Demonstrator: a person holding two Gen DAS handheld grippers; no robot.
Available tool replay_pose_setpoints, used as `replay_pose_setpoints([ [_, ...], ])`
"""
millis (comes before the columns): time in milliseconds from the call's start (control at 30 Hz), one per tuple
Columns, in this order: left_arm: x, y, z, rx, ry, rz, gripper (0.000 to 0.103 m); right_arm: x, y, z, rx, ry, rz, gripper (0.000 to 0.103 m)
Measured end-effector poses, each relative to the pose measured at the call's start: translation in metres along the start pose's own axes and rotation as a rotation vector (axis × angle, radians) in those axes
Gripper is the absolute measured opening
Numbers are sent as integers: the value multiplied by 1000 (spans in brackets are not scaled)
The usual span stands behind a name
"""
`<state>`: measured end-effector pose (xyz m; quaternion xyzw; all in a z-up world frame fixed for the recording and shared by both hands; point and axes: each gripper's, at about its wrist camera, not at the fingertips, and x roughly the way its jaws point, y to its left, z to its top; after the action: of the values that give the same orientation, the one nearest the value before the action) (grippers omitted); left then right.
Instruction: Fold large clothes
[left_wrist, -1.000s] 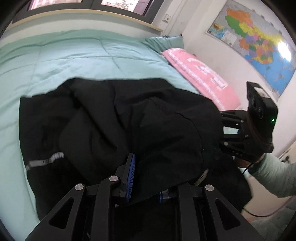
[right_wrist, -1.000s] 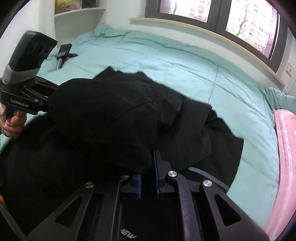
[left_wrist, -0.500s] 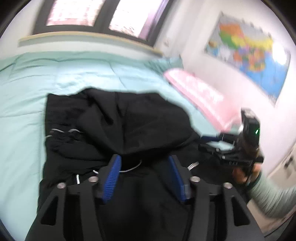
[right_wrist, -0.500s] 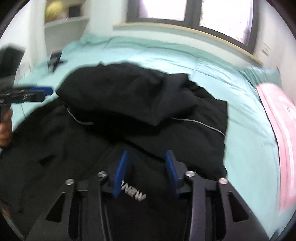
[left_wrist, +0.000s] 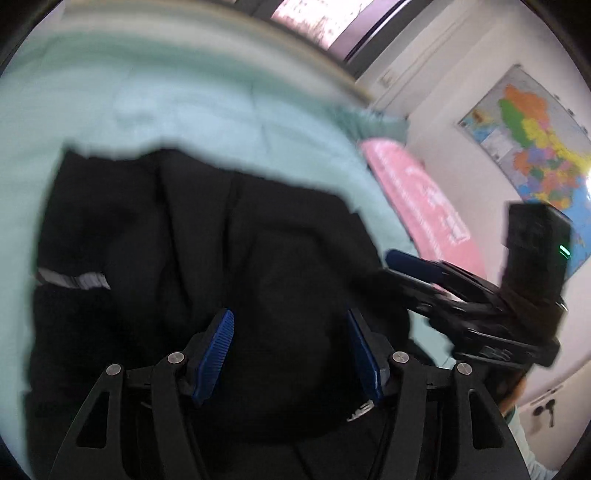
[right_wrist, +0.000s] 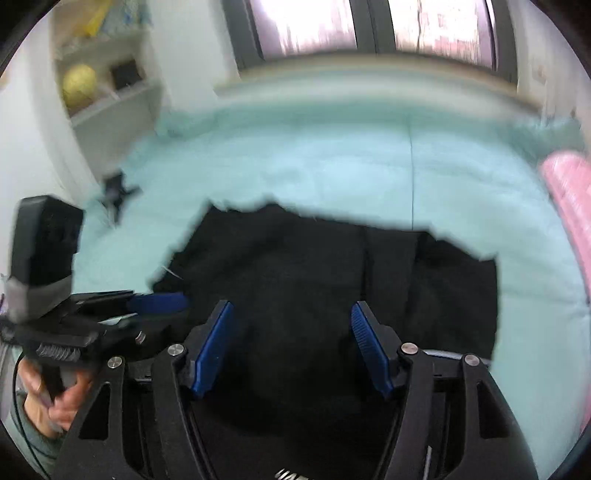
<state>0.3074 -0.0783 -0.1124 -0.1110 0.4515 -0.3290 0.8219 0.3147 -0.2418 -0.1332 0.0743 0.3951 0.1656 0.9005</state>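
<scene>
A large black garment (left_wrist: 207, 258) with a grey reflective stripe (left_wrist: 74, 278) lies folded over itself on the mint green bedspread (left_wrist: 166, 110). It also fills the lower middle of the right wrist view (right_wrist: 332, 280). My left gripper (left_wrist: 291, 325) is open and empty above the garment's near part. My right gripper (right_wrist: 291, 317) is open and empty above the same garment. The right gripper also shows in the left wrist view (left_wrist: 406, 262), and the left gripper in the right wrist view (right_wrist: 173, 301). Both views are motion-blurred.
A pink pillow (left_wrist: 417, 199) lies at the right of the bed, below a wall map (left_wrist: 532, 136). A small black object (right_wrist: 116, 192) lies on the bedspread at far left. A white shelf (right_wrist: 107, 92) holds a yellow ball (right_wrist: 79, 85). Windows run behind the bed.
Both grippers were shut on the black garment's fold a second ago. They have let go, opened wide and pulled back, leaving the folded layer lying on the garment.
</scene>
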Motion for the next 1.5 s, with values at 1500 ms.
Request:
replay_pose_setpoints([
  [1500, -103, -6, -197, 81, -136, 289, 64, -73, 26, -227, 91, -49, -112, 77],
])
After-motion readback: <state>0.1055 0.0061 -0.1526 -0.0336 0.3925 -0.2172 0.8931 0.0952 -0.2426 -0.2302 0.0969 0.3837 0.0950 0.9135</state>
